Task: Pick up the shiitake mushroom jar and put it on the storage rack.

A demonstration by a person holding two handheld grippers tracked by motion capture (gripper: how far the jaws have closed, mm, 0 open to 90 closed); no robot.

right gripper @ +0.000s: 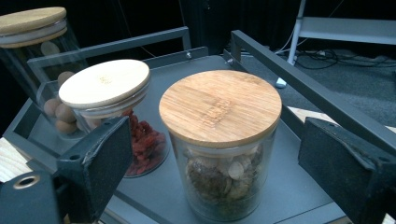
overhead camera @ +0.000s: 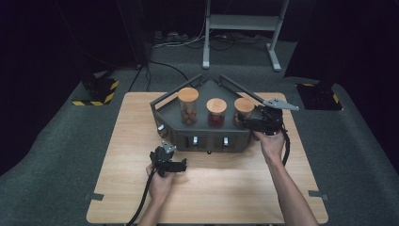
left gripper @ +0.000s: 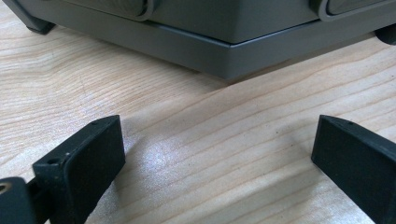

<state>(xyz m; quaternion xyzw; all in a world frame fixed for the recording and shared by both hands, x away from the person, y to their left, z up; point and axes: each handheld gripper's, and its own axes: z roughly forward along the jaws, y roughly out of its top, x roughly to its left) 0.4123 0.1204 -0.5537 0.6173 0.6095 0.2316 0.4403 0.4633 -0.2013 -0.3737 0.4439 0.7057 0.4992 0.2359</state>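
A light wooden table (overhead camera: 207, 188) with visible grain stands on grey carpet. A dark grey metal tray stand (overhead camera: 207, 136) with a raised rail sits directly on the tabletop, centred toward the far edge, its pointed back reaching that edge. Small tabs of grey tape (overhead camera: 94, 196) mark the table's left and right edges near the near corners. The near half of the tabletop is bare wood.
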